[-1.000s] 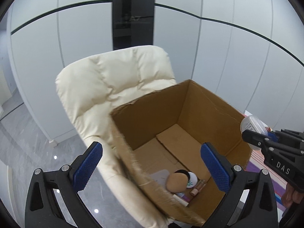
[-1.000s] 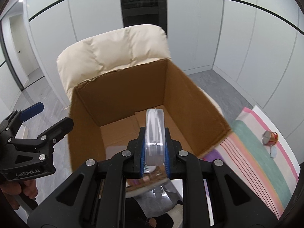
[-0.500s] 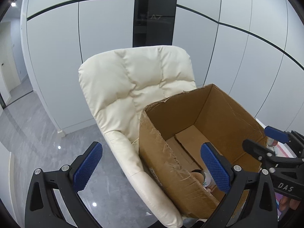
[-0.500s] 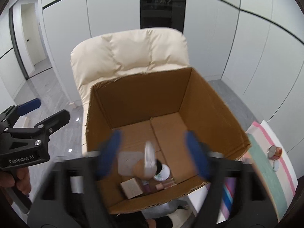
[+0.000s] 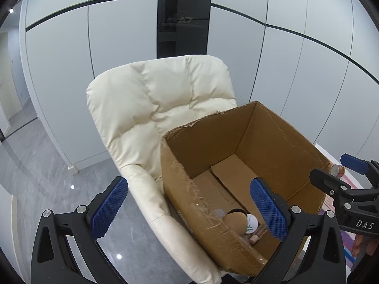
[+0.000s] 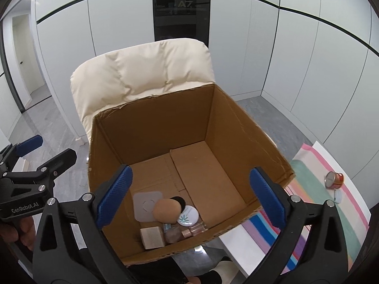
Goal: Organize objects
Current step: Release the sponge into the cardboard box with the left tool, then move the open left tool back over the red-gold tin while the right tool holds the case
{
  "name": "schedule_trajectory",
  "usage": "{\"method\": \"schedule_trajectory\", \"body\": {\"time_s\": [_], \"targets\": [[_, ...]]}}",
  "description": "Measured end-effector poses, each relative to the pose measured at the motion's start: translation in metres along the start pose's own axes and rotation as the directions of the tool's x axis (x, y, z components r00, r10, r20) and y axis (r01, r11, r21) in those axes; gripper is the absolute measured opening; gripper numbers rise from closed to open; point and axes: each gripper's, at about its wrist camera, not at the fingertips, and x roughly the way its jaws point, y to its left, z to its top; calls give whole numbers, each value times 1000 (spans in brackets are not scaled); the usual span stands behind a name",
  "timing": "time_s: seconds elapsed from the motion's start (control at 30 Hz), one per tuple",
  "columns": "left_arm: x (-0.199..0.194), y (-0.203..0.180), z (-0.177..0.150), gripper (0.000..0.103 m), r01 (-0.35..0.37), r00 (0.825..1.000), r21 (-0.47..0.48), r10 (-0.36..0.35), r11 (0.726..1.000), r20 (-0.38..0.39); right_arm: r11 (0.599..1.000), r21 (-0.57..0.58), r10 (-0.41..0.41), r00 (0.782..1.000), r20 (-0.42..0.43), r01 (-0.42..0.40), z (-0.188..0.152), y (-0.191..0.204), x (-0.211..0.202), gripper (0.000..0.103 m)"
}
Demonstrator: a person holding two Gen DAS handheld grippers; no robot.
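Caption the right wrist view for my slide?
Open right gripper above cardboard box on cream chair, small items clustered inside.

Home — cream armchair (image 5: 163, 108), panelled wall (image 5: 296, 71)

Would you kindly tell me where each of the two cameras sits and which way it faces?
Left wrist: on the left hand-held gripper, angled down at the brown cardboard box from its left; own open blue pads, right hand-held gripper at the edge.
Right wrist: on the right hand-held gripper, looking down into the box; open pads, fingers holding the left one.
Shared: box, cream padded chair, orange can.
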Motion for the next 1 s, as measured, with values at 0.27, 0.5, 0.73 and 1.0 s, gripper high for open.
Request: {"method": "schedule_trajectory", "body": {"time_s": [0.27, 0.5, 0.73, 1.0], "targets": [[5, -27, 5, 103, 30, 1000, 26, -30, 999, 2, 1000, 23, -22, 1000, -2, 22, -8, -26, -7, 101], [9, -55, 7, 103, 60, 998, 62, -60, 996, -1, 997, 54, -54, 999, -9, 54, -14, -52, -13, 101], [11, -86, 5, 103, 91, 996, 109, -91, 990, -4, 993, 87, -82, 997, -12, 83, -23, -79, -21, 101], [11, -115, 4, 103, 133, 991, 127, -133, 983, -7, 985, 122, -117, 993, -19, 119, -31, -105, -29, 101]]}}
